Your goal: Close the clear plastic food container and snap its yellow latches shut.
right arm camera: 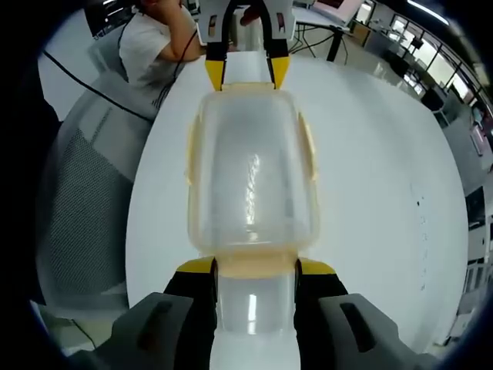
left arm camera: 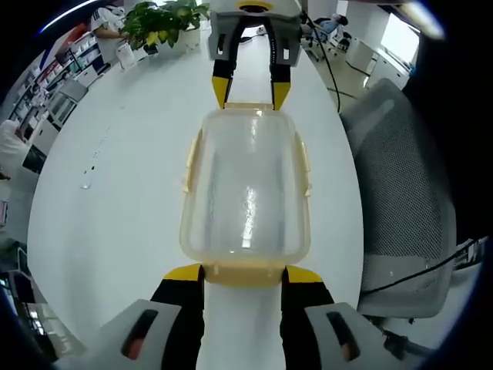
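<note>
Bright overhead light, glare on the lid (left arm camera: 248,208), fisheye-bent edges

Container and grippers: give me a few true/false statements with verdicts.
1. The clear container sits on a white table. True.
2. The lid is off and lying beside the container. False: the lid is on top of it.
3. The left gripper and right gripper flank opposite short ends of the container. True.
4. The right gripper holds the potted plant. False: the plant stands at the far end of the table, untouched.
5. A mesh-backed chair stands beside the table. True.
</note>
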The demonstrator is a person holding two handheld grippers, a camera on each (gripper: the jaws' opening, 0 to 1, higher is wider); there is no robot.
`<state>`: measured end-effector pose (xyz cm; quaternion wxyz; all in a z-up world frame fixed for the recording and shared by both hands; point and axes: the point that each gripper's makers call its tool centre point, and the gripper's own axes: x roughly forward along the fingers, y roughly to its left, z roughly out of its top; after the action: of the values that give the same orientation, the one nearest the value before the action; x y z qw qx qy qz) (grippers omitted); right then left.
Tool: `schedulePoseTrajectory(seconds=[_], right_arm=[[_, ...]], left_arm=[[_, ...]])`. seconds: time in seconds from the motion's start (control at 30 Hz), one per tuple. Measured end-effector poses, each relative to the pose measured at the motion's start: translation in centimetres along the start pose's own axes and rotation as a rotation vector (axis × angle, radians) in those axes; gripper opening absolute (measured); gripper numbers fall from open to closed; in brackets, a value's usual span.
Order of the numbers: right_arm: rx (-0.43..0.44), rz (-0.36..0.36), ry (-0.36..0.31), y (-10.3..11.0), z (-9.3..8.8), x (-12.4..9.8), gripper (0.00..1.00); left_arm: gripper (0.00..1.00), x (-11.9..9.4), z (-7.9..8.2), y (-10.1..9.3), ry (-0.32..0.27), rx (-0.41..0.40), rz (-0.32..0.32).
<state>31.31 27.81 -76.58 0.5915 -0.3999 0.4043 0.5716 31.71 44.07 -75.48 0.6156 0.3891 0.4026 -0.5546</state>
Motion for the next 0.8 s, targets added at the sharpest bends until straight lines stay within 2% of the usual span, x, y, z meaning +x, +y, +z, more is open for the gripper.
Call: schedulePoseTrajectory(seconds=[0.8], right_arm=[[-0.015, 0.012, 0.006, -0.1, -5.4, -1.3, 0.35]], left_arm=[[0.33, 2.8, 4.7, -0.8, -0.001, -0.024, 0.009]])
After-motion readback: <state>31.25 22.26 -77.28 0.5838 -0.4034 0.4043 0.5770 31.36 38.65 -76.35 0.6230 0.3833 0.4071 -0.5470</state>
